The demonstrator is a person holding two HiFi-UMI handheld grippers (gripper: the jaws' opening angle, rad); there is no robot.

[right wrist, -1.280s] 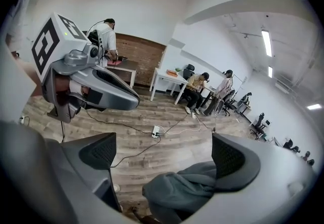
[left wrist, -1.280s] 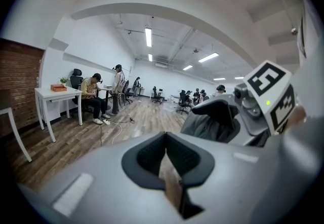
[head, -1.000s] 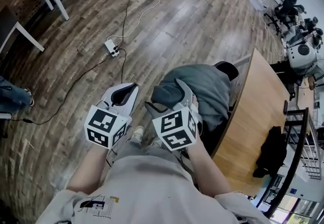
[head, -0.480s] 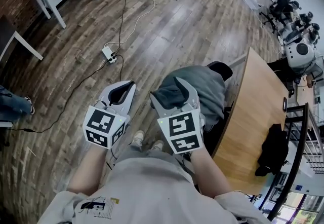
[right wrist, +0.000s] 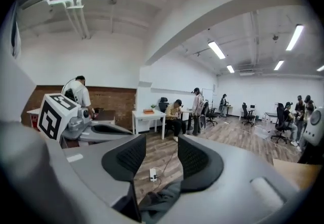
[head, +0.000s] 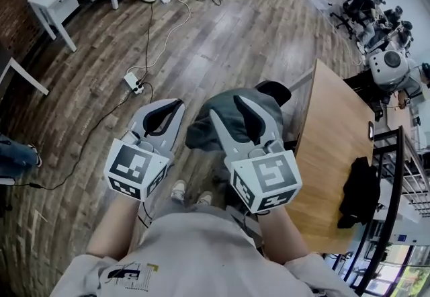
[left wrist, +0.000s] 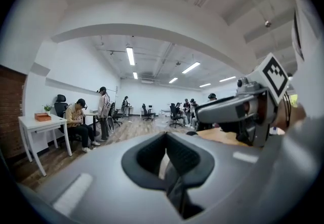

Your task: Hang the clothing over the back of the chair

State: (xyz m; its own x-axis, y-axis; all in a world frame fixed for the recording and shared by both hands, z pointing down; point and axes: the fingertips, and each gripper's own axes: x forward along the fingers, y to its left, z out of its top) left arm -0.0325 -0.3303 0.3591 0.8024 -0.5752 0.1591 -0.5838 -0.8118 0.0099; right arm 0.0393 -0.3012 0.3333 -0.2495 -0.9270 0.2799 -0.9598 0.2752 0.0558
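The right hand-held gripper (right wrist: pixel 161 153) has lifted clear of the grey clothing (head: pixel 200 136). Its jaws have just been closing and now stand partly apart. Nothing is pinched between them, and the cloth only shows below through the gap. The left hand-held gripper (left wrist: pixel 165 154) is clenched on nothing and has risen too. The clothing stays draped over the back of the black chair (head: pixel 272 89), which stands against the wooden counter (head: pixel 329 148). The hanging looks done, with both tools backing off. What remains is seeing that the garment does not slide off.
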